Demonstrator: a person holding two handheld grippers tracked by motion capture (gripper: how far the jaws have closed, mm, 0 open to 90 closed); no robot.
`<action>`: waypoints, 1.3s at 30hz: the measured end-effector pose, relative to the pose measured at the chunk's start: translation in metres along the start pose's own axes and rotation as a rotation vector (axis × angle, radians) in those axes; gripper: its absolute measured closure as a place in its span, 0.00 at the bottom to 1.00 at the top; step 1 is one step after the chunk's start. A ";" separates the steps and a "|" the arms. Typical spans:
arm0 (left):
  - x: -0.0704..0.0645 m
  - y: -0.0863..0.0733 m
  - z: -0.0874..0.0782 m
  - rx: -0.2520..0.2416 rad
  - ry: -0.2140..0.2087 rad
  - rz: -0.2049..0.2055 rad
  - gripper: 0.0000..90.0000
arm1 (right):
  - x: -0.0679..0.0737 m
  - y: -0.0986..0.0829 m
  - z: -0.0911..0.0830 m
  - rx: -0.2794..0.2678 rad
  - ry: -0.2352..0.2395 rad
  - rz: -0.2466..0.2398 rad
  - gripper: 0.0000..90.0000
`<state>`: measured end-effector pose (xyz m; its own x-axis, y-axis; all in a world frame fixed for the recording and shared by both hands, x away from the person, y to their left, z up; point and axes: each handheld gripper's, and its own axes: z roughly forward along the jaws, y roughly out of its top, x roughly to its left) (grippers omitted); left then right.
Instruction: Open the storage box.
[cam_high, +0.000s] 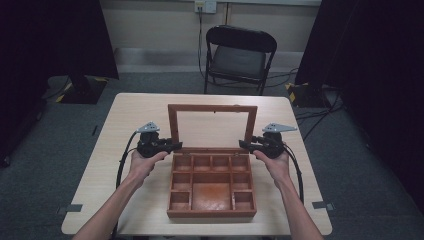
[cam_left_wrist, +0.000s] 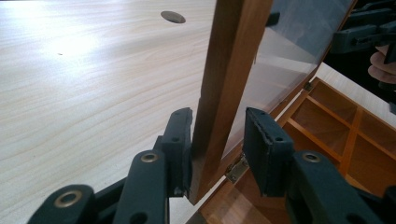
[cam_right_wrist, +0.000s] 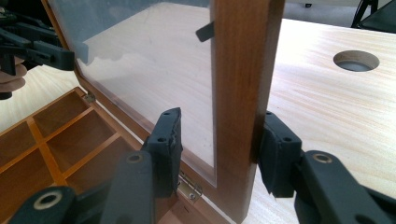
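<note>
Upright, lid long axis crosswise; left gripper, right gripper jaws straddling side rails, unclenched.

— What does the left claw straddle?
— The upright wooden frame of a glazed lid; one jaw touches it, the other stands just apart.
— Around it?
— Pale desk with a round hole; brass hinge; box compartments; the other claw beyond.
</note>
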<state>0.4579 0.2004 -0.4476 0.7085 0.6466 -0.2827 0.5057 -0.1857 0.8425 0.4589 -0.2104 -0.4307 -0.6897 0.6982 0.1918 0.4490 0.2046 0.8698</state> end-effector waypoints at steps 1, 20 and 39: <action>0.000 -0.001 0.001 0.000 0.005 -0.006 0.69 | 0.000 0.000 0.000 -0.002 -0.001 0.003 0.61; 0.007 -0.001 0.009 0.005 0.016 -0.024 0.72 | -0.007 -0.002 0.009 -0.003 -0.026 0.029 0.63; 0.011 -0.003 0.008 0.020 0.005 -0.040 0.72 | -0.009 -0.003 0.019 -0.018 -0.039 0.070 0.58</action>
<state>0.4682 0.2019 -0.4573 0.6852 0.6575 -0.3134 0.5432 -0.1745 0.8213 0.4748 -0.2044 -0.4441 -0.6342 0.7365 0.2352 0.4853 0.1424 0.8627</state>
